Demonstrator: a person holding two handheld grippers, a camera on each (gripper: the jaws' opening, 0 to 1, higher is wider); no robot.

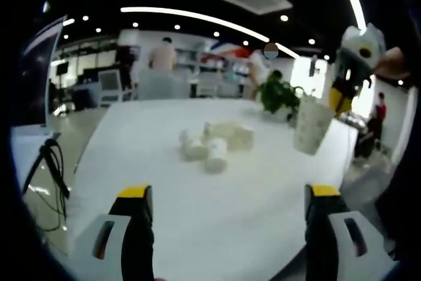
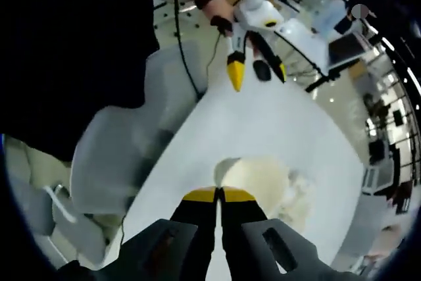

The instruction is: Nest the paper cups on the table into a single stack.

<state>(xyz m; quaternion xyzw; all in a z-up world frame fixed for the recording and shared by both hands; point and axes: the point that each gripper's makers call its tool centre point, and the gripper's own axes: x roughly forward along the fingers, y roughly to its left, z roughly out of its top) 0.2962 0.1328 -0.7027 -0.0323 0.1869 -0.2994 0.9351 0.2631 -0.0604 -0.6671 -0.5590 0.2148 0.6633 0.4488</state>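
The left tool [image 1: 223, 205] is standing wide open, holding nothing, its yellow-tipped jaws hanging low over the near part of the white bench [image 1: 197, 228]. Toward the middle of the bench a loose cluster of paper cups [image 1: 214, 143] is lying on its sides, the cups touching or just beside one another, pale and off-white; how many there are is hard to tell at this blur. None of them is looking nested yet, so most of the job is still waiting.

Further right, the right tool [image 1: 339, 100] is hanging in the air above the far right side of the bench, gripping one paper cup [image 1: 311, 125] by its rim. That cup is riding upright, mouth up, a plain tapered white shape with faint marks on its wall, well apart from the cluster. A potted plant [image 1: 277, 93] is standing just behind it.

In the right gripper view, the right tool [image 2: 218, 195] is showing its jaws pinched nearly together on the cup's rim [image 2: 253, 172], the cream-coloured inside opening just beyond them. The left tool [image 2: 258, 69] is hovering over the far bench [image 2: 309, 116], spread open.

By my reading, one cup is lifted as the start of a stack; every other cup is still needing to be nested.
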